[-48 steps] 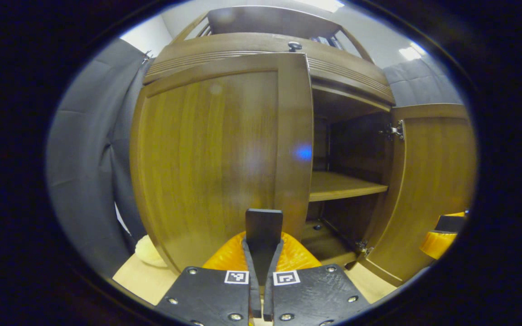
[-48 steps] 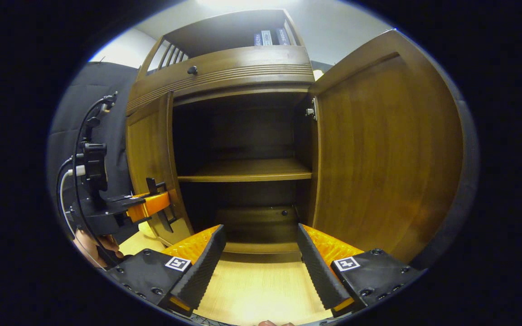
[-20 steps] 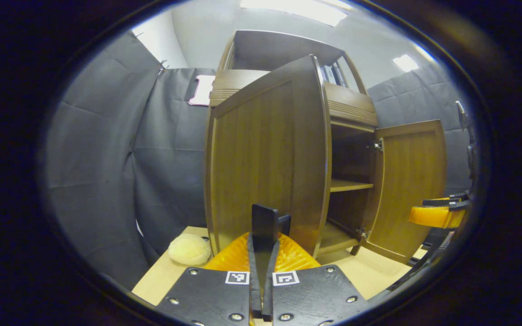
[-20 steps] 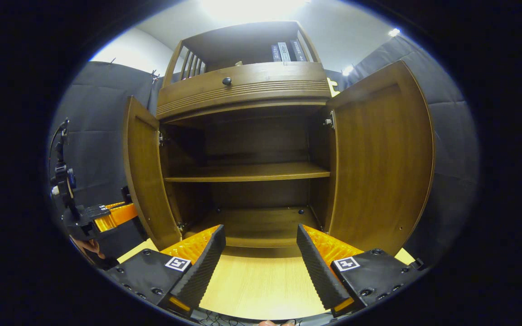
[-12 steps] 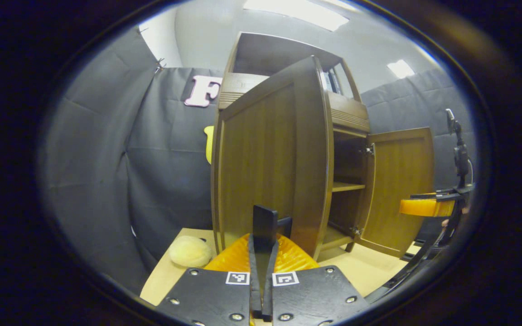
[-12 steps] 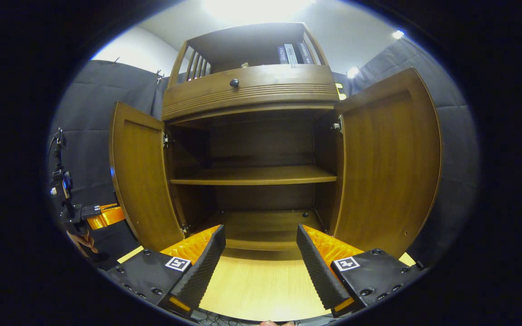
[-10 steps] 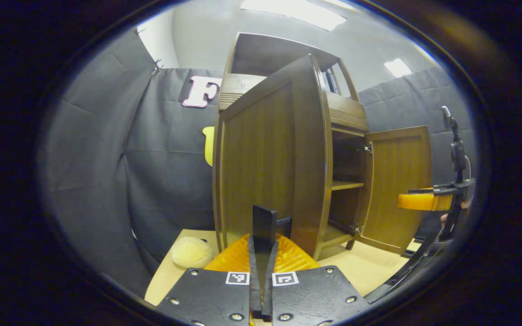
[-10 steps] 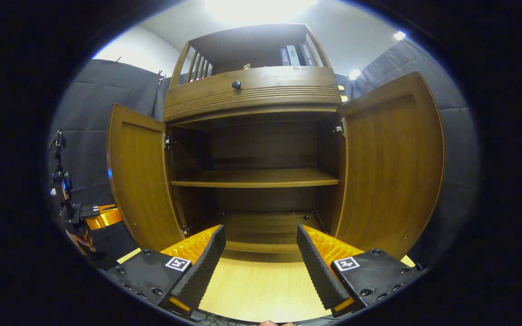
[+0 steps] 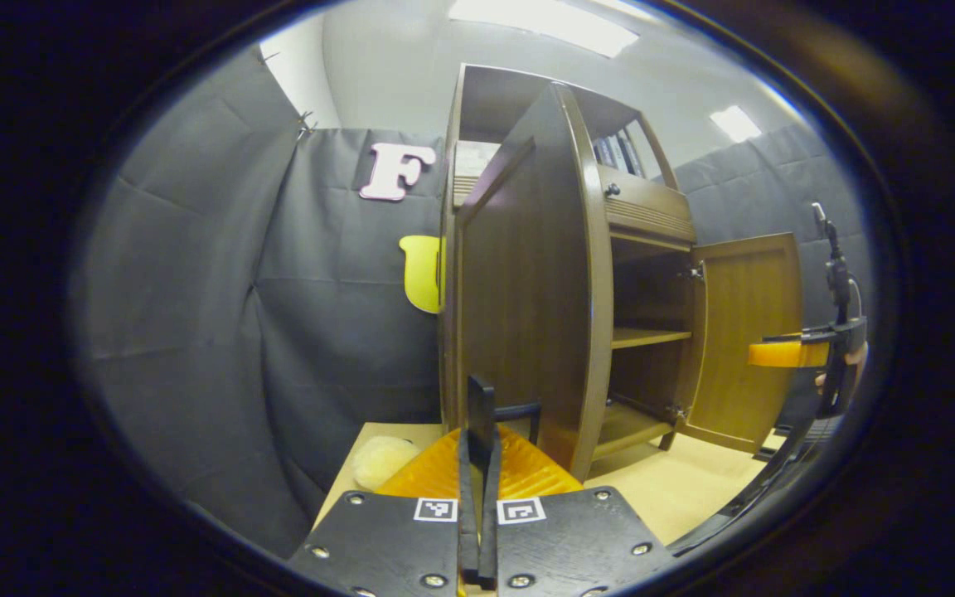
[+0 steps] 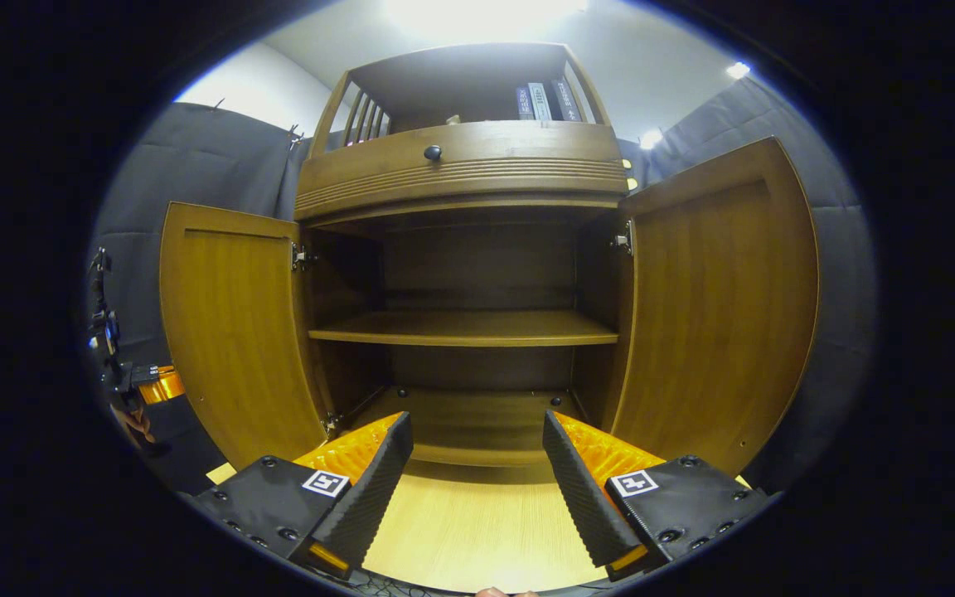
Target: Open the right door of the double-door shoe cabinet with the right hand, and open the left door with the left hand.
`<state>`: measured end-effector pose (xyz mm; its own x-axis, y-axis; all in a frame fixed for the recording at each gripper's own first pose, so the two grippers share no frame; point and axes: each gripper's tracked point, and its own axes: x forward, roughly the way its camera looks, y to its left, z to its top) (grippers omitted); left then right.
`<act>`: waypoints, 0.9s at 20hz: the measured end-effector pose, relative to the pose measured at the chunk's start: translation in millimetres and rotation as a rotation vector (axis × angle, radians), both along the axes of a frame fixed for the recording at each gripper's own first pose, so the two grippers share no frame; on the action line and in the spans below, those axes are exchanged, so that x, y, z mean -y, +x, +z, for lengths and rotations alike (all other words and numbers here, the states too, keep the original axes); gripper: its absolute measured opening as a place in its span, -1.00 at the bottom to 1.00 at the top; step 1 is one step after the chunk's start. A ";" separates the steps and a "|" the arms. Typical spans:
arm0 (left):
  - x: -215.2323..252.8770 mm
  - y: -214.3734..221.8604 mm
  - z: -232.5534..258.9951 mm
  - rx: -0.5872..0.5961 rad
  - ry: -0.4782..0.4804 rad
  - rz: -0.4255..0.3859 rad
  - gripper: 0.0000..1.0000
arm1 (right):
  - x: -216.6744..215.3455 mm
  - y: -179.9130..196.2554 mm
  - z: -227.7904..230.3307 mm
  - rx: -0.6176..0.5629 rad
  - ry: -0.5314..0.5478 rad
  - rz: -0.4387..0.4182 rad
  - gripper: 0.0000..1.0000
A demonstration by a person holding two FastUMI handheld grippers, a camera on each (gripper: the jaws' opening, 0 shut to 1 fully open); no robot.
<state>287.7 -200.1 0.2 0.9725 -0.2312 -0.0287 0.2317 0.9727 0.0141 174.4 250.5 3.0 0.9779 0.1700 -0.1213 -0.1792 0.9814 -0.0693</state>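
Cabinet (image 10: pixel 461 178) doors both open (left tongs (image 9: pixel 477 414) pinch a handle (image 9: pixel 519 410)).

Mid-frame, the left door (image 9: pixel 527 290) stands swung wide; the left claw (image 9: pixel 479 464) at bottom centre is pressed closed, beside a pale ball (image 9: pixel 380 460).
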 end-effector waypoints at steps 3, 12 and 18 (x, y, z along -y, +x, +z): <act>-13.6 2.6 0.3 0.007 0.029 0.027 -0.95 | 2.6 1.6 1.0 -0.006 -0.015 -0.016 0.93; -15.7 0.2 5.7 0.022 -0.004 0.055 -0.96 | 26.1 20.8 23.2 -0.003 -0.044 -0.077 0.94; -29.2 -6.1 11.2 -0.001 -0.046 0.211 -0.96 | 40.3 38.2 15.1 -0.016 -0.007 -0.072 0.94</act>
<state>281.6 -170.9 11.4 0.9994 -0.0236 -0.0233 0.0228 0.9992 -0.0318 212.6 210.2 18.1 0.9855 0.0981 -0.1381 -0.1090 0.9913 -0.0735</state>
